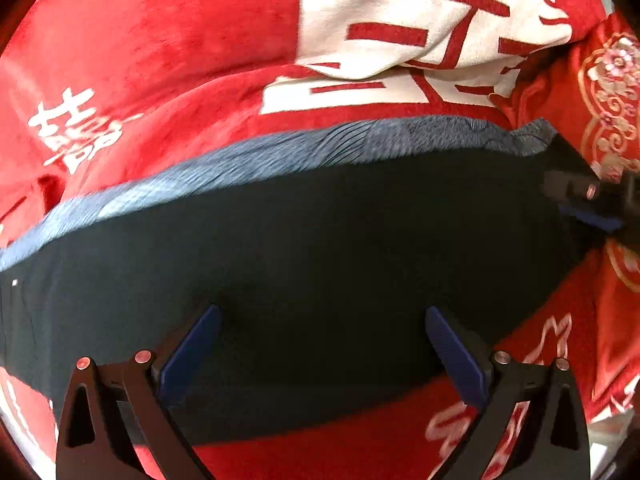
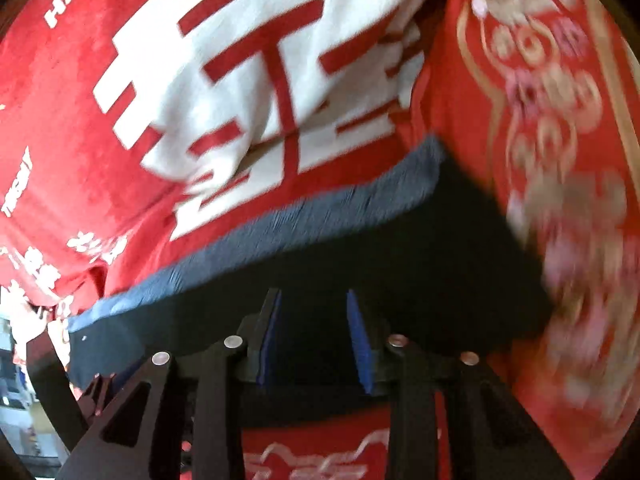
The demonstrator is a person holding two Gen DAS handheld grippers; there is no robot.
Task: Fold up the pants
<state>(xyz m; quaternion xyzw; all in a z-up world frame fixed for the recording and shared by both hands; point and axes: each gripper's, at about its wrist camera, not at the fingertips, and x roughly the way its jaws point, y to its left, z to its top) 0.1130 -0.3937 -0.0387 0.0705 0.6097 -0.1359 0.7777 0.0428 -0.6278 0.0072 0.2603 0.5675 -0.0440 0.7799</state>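
Note:
The dark navy pants [image 1: 304,248] lie flat across a red blanket, with a grey-blue ribbed waistband [image 1: 280,156] along their far edge. My left gripper [image 1: 322,320] is open wide just above the dark cloth, with nothing between its blue pads. My right gripper shows at the right edge of the left wrist view [image 1: 588,204], at the pants' right end. In the right wrist view the pants [image 2: 460,248] and waistband [image 2: 304,220] fill the middle, and my right gripper [image 2: 314,312] has its blue pads partly apart over the cloth. I cannot tell if it grips any.
A red plush blanket [image 1: 160,40] with large white characters covers the surface. A red quilt with gold and pink flower patterns [image 1: 608,92] lies to the right; it also shows in the right wrist view [image 2: 560,120]. The blanket's near edge [image 1: 320,452] runs below the pants.

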